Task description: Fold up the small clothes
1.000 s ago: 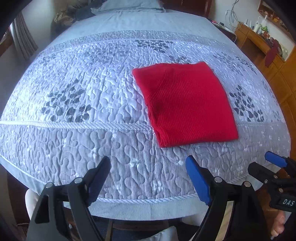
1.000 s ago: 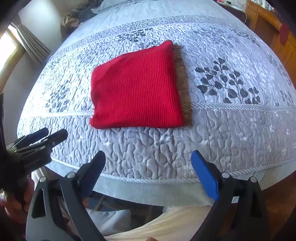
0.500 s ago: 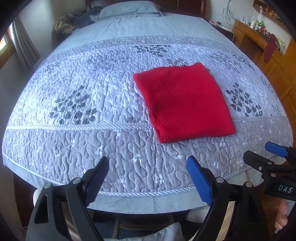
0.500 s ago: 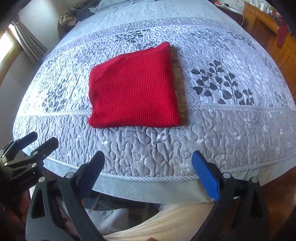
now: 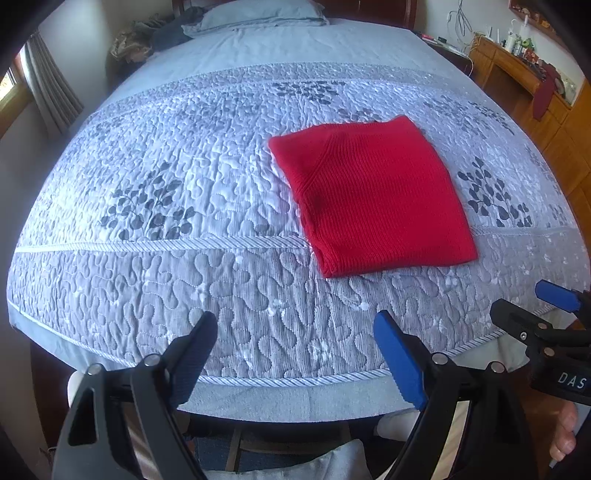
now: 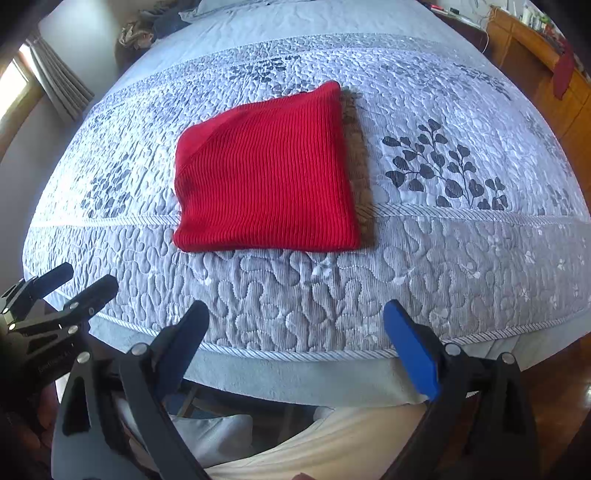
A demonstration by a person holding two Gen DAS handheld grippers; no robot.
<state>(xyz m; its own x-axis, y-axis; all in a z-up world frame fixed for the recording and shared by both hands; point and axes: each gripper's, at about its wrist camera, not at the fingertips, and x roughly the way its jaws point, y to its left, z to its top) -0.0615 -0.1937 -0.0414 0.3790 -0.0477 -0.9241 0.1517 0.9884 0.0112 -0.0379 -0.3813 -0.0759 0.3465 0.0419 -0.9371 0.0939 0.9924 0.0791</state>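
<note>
A red knit garment (image 5: pixel 373 194) lies folded into a flat square on the quilted bed; it also shows in the right wrist view (image 6: pixel 267 171). My left gripper (image 5: pixel 295 339) is open and empty, held back over the bed's near edge, well short of the garment. My right gripper (image 6: pixel 295 328) is open and empty too, also over the near edge. Each gripper shows in the other's view: the right gripper (image 5: pixel 532 310) at the right edge, the left gripper (image 6: pixel 74 284) at the left edge.
The bed's grey-blue leaf-pattern quilt (image 5: pixel 207 258) fills both views. A pillow (image 5: pixel 258 14) and a pile of clothes (image 5: pixel 147 35) lie at the head. A wooden dresser (image 5: pixel 535 81) stands at the right. A curtain (image 6: pixel 59 85) hangs at the left.
Both grippers have drawn back from the bed a little, so more of the quilt and its near edge shows. The garment has not moved.
</note>
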